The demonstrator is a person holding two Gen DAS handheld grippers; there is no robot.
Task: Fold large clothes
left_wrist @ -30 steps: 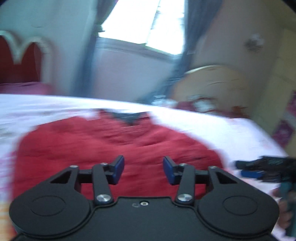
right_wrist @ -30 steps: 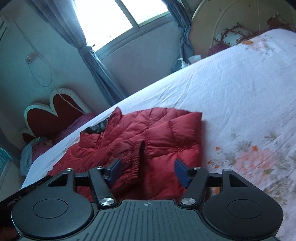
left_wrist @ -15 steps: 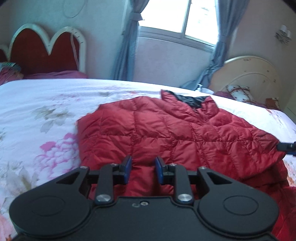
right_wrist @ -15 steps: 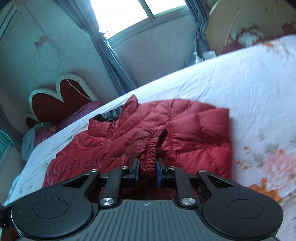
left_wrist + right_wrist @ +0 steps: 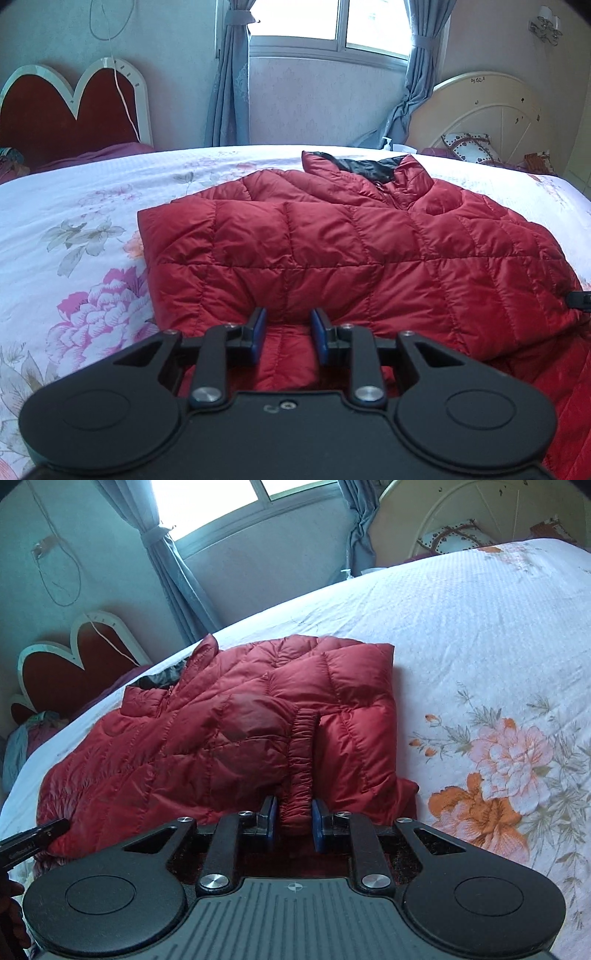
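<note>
A red quilted jacket (image 5: 351,258) is lying partly folded on the bed (image 5: 74,221), whose sheet is carrying a floral print. In the left wrist view, the left tool (image 5: 287,334) is sitting at 6 o'clock of the jacket, its blue fingers (image 5: 258,332) closing on a fold of the hem fabric bulging between them. In the right wrist view, the right tool (image 5: 293,821) is pinching the gathered elastic cuff (image 5: 303,760) of a sleeve, which is running toward 12 o'clock over the jacket (image 5: 221,738). The collar (image 5: 365,168) is lying at 12 o'clock, toward the window (image 5: 332,22). A heart-shaped headboard (image 5: 70,110) is standing at 10 o'clock.
</note>
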